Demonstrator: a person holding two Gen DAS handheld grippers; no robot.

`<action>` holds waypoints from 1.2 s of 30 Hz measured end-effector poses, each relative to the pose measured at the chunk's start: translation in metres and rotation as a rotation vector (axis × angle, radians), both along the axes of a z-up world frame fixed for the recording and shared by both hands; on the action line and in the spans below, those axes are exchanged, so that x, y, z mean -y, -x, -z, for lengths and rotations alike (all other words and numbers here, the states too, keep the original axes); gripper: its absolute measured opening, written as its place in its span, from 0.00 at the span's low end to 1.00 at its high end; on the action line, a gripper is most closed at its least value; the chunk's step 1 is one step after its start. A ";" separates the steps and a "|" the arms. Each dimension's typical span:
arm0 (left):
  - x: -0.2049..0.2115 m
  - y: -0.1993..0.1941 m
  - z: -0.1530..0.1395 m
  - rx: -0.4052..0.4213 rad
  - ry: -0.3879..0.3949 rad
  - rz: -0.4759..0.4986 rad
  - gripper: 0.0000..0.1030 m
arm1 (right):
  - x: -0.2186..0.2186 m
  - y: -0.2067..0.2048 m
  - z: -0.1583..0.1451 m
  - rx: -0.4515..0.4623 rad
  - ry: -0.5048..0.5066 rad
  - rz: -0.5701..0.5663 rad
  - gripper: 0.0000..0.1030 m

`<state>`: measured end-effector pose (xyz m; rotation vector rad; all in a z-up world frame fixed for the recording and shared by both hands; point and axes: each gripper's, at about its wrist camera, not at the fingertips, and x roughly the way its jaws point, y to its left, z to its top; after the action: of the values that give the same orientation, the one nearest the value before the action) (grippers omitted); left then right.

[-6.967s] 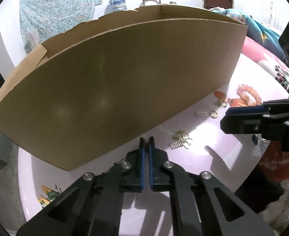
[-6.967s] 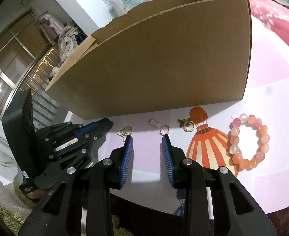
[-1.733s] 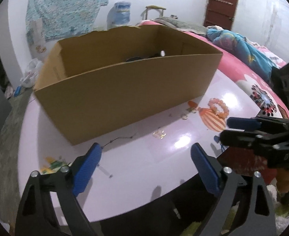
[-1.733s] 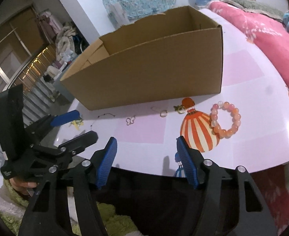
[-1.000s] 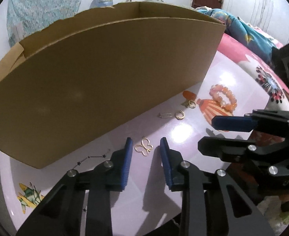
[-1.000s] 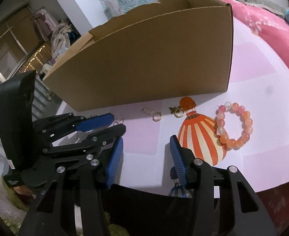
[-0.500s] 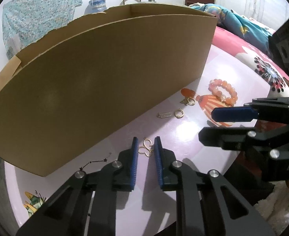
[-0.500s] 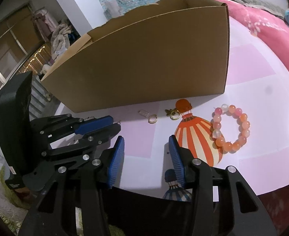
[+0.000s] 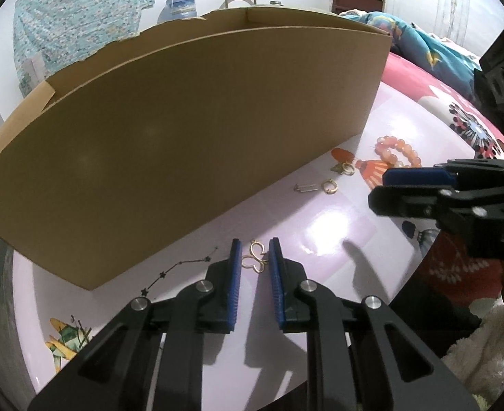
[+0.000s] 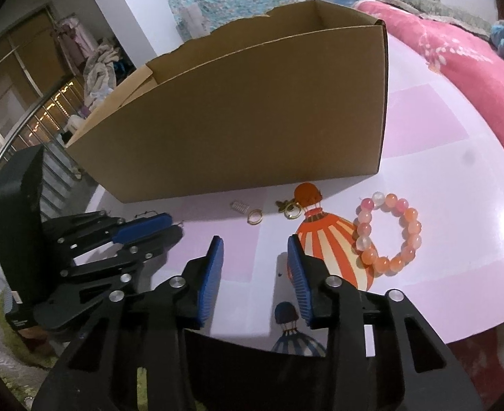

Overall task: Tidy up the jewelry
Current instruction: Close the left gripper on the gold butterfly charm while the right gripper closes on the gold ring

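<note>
Pink table [image 9: 337,226]: left gripper [image 9: 254,251] fingers narrowly apart around gold butterfly earring [image 9: 253,259]; right gripper [image 10: 254,248] fingers spread, empty.

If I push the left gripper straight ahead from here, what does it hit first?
The gold butterfly charm, already lying between the open jaws of the left gripper. Past it, probably the front wall of the cardboard box, though the gap is hard to judge.

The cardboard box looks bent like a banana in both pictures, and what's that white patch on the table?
Left wrist view: the fisheye lens bows the straight cardboard box, and the white patch is lamp glare on the glossy table. Right wrist view: the box bulges the same way; the beaded bracelet stays sharp, with softer glare to its right.
</note>
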<state>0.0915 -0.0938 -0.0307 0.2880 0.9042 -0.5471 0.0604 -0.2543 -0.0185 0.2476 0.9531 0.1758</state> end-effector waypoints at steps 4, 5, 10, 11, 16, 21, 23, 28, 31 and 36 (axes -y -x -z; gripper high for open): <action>-0.002 0.000 0.001 0.000 0.009 -0.002 0.15 | -0.001 -0.008 -0.001 0.012 0.052 0.002 0.25; -0.001 0.000 0.001 0.001 0.009 -0.002 0.15 | 0.000 -0.010 -0.001 0.016 0.070 0.000 0.23; -0.003 0.000 0.001 0.002 0.015 0.003 0.15 | 0.000 -0.018 0.002 0.037 0.159 -0.029 0.18; -0.003 0.000 0.001 0.002 0.016 0.005 0.15 | 0.000 -0.019 0.003 0.037 0.176 -0.038 0.16; -0.005 0.001 0.001 0.000 0.019 0.005 0.15 | -0.002 -0.024 0.007 0.038 0.222 -0.081 0.12; -0.005 0.001 0.001 0.000 0.020 0.009 0.15 | -0.010 -0.026 0.006 0.045 0.260 -0.116 0.12; -0.005 0.001 0.000 -0.002 0.020 0.012 0.15 | -0.012 -0.026 0.005 0.042 0.270 -0.127 0.12; -0.006 0.000 0.000 -0.002 0.019 0.015 0.15 | -0.013 -0.025 0.004 0.035 0.284 -0.150 0.11; -0.006 0.000 0.000 -0.002 0.019 0.015 0.15 | -0.012 -0.025 0.002 0.031 0.278 -0.154 0.09; -0.006 0.000 0.000 -0.002 0.019 0.013 0.15 | -0.008 -0.025 0.001 0.032 0.257 -0.143 0.08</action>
<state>0.0914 -0.0877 -0.0304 0.2763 0.8988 -0.5684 0.0855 -0.2462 -0.0199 -0.0602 0.9509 0.1859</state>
